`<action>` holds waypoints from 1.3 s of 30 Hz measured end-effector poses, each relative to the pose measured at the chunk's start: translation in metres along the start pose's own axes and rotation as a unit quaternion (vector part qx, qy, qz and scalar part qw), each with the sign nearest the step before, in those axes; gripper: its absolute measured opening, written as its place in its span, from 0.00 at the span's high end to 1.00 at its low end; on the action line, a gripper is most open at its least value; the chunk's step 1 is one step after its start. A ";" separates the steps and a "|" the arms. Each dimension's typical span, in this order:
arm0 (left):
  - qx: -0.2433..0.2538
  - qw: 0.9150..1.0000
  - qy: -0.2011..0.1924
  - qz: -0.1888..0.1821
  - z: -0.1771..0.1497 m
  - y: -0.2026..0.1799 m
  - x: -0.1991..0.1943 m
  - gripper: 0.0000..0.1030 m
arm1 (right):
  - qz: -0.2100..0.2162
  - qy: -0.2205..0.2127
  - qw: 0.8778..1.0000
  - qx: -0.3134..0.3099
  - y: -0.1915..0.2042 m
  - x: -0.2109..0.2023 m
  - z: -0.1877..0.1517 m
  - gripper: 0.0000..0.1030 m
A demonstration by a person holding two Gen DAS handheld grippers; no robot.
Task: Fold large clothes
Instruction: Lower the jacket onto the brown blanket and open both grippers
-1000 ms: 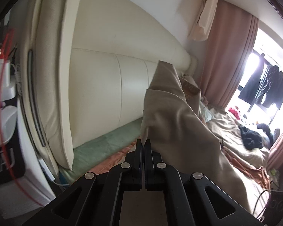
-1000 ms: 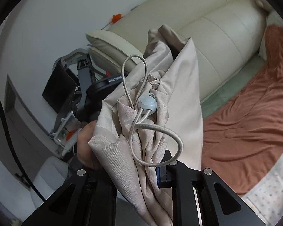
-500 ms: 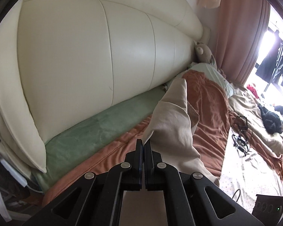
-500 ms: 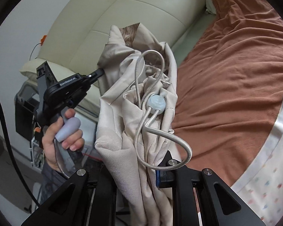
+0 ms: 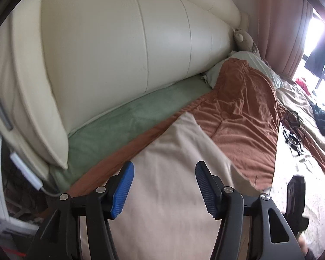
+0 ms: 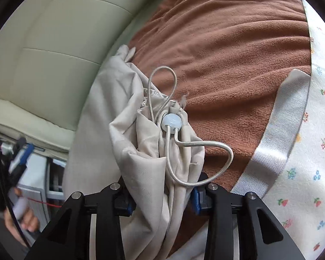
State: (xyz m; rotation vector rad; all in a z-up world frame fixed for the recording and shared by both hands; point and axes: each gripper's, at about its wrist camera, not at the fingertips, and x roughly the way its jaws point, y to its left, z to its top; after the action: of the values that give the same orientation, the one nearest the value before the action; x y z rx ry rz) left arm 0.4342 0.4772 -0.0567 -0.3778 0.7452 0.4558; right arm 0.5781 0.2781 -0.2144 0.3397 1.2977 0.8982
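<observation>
Both grippers have dropped from mid-air toward the bed since 1 s ago, and the beige garment (image 5: pixel 173 173) that hung up between them now lies across the rust-brown blanket (image 5: pixel 244 117).

Cream padded headboard (image 5: pixel 119 43) fills the left wrist view, green sheet (image 5: pixel 123 125) strip under it. Blanket covers most of the bed; floral-print sheet (image 6: pixel 314 130) at the right edge shows clearly only in the right wrist view.

Left gripper (image 5: pixel 164 186): jaws opening, blue pads well apart, garment flat below them, not pinched.

Right gripper (image 6: pixel 162 201): jaws opening, bunched garment edge (image 6: pixel 149 151) between them, pads still touching the cloth. Drawstring cord (image 6: pixel 205 151) with round translucent toggle (image 6: pixel 170 121) loops over the bunch, right wrist view only.

Left wrist view only: pink curtain (image 5: pixel 281 32), dark cables (image 5: pixel 292 130) on the bed, dark clothes at the window.

Right wrist view only: a hand (image 6: pixel 26 218) at lower left, blurred.

No readable writing in either view.
</observation>
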 end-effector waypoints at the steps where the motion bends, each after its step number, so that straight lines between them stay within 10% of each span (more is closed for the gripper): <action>1: 0.003 1.000 0.002 0.003 -0.008 0.004 -0.005 0.41 | -0.006 -0.001 1.000 -0.007 0.002 -0.003 -0.001 0.63; 12: -0.024 0.999 0.028 0.026 -0.080 0.032 -0.028 0.41 | -0.070 -0.038 0.995 -0.060 0.002 -0.036 -0.005 0.60; 24: -0.133 0.990 0.052 0.007 -0.162 0.046 -0.036 0.38 | -0.103 -0.059 0.989 -0.086 0.008 -0.046 0.010 0.91; 28: -0.164 0.984 0.063 -0.014 -0.178 0.044 -0.030 0.38 | -0.098 -0.038 0.993 -0.061 -0.001 -0.042 0.012 0.82; 32: -0.198 0.978 0.065 -0.030 -0.190 0.045 -0.028 0.38 | -0.054 -0.013 0.998 -0.041 -0.013 -0.033 0.006 0.50; 38: -0.235 0.967 0.077 -0.057 -0.206 0.043 -0.018 0.38 | -0.009 0.014 1.000 -0.009 -0.029 -0.010 0.003 0.48; 39: -0.240 0.966 0.077 -0.061 -0.207 0.043 -0.017 0.38 | -0.002 0.015 1.000 -0.011 -0.029 -0.009 0.004 0.62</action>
State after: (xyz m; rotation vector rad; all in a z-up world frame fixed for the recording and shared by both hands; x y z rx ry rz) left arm 0.2854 0.4095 -0.1916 -0.9164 0.7529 0.4923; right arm 0.5926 0.2544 -0.2270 0.3071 1.3154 0.9154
